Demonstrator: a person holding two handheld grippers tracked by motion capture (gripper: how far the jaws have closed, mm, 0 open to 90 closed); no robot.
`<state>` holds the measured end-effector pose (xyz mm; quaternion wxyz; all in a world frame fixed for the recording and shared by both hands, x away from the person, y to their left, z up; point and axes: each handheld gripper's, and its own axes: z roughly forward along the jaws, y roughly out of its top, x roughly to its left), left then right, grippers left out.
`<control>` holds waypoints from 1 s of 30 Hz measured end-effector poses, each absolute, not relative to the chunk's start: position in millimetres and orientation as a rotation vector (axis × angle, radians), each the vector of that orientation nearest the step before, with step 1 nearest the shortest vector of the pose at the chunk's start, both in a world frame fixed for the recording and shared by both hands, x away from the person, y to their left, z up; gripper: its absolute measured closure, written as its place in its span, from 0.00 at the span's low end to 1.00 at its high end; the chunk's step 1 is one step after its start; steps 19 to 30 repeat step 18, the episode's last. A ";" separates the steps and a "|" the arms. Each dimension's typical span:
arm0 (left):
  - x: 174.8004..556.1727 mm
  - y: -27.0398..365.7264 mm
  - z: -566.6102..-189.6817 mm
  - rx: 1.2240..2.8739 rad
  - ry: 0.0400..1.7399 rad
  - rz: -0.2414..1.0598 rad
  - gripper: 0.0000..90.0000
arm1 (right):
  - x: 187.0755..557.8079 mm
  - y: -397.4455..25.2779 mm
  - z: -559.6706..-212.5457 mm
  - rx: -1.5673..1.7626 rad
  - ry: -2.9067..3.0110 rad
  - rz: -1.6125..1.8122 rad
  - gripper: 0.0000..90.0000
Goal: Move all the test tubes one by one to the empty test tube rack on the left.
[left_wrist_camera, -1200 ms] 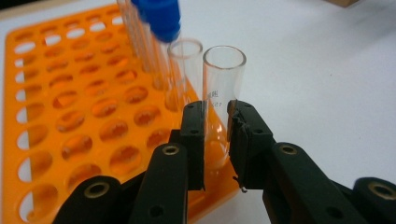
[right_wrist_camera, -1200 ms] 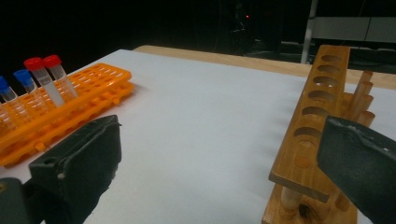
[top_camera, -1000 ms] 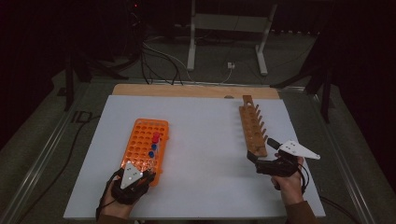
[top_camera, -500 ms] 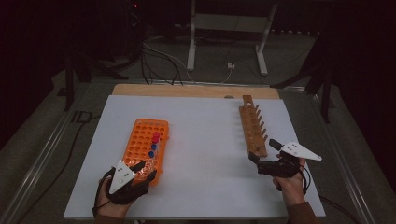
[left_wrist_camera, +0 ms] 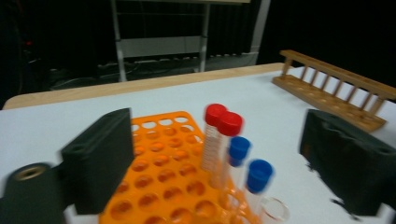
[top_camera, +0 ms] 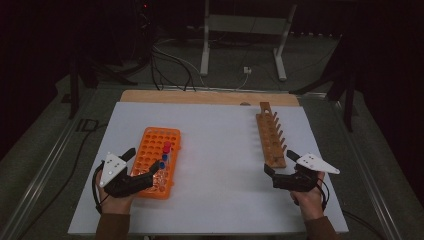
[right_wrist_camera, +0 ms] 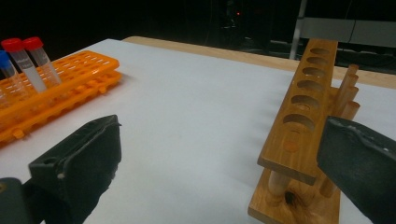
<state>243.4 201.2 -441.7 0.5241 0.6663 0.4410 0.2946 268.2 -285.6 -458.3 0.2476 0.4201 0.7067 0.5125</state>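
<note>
the left gripper (top_camera: 145, 167) stands wide open around the near end of the orange plastic tube rack (top_camera: 150, 147), holding nothing. the right gripper (top_camera: 278, 167) is equally wide and empty at the near end of the wooden peg rack (top_camera: 270, 135). the capped clear plastic tubes (left_wrist_camera: 231, 149), red and blue, stand upright in the orange rack's right-hand holes. they look light, stiff and slick-walled, so a grip just under the cap seems safest. an uncapped tube (left_wrist_camera: 273, 210) stands nearest.
</note>
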 end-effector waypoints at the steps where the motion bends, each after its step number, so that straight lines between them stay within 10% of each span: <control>1: 245.5 202.0 -442.5 1.591 1.067 0.705 0.07 | 268.2 -286.4 -458.3 1.145 1.925 1.397 0.00; 30: 251.3 208.7 -459.0 1.587 1.173 0.666 0.01 | 267.0 -290.0 -455.4 1.172 1.900 1.395 0.00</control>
